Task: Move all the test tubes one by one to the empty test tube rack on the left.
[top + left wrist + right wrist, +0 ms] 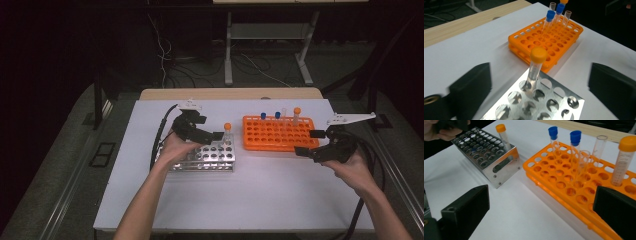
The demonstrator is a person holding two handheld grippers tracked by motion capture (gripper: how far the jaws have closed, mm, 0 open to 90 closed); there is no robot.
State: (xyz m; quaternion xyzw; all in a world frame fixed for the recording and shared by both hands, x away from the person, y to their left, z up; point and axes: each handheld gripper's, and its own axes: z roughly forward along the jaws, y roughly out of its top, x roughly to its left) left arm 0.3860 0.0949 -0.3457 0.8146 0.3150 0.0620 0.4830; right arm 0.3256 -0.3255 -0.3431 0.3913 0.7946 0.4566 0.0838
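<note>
A clear tube with an orange cap point(536, 67) stands upright in a corner hole of the metal rack point(564, 110). My left gripper point(540, 72) is open, one jaw on each side of this tube, neither touching it. In the high view the left gripper point(212, 131) sits at the metal rack's point(207, 157) far right corner beside the tube point(227, 131). My right gripper point(310, 142) is open and holds nothing, at the orange rack's point(277, 134) right end. Its own view has the right gripper point(541, 202) facing the orange rack point(574, 187) and the metal rack point(499, 167).
The orange rack holds two blue-capped tubes point(553, 135) point(575, 138), two uncapped tubes point(599, 147) and a wider orange-capped tube point(624, 160). White table surface point(250, 195) lies between the racks and the near edge. Cables trail off both sides.
</note>
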